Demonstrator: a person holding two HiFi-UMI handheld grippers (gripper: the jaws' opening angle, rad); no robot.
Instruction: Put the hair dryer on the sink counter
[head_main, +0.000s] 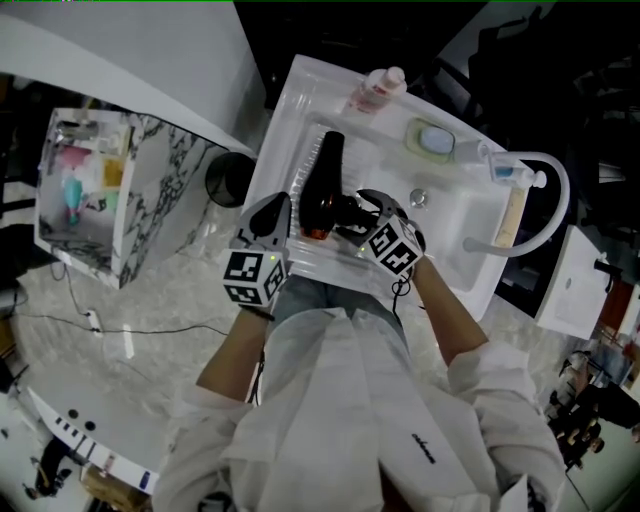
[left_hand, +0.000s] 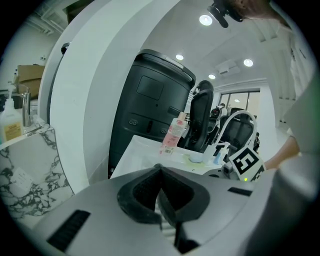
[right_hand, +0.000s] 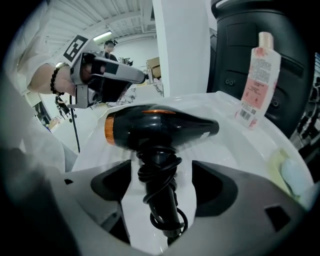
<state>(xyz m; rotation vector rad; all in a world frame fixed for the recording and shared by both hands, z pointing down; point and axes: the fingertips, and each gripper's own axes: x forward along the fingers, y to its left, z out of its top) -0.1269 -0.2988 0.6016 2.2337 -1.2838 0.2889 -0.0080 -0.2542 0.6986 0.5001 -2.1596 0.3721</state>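
The black hair dryer with an orange ring lies on the left part of the white sink counter, its cord wound around the handle. In the right gripper view the hair dryer rests on the counter, barrel across and handle pointing toward me. My right gripper is open, its jaws standing on either side of the handle without touching it. My left gripper hovers just left of the dryer at the counter's near edge, shut on nothing.
A pink bottle stands at the counter's far edge, beside a soap dish and a blue pump bottle. A curved white faucet arches over the basin. A black bin and a marble shelf unit stand left.
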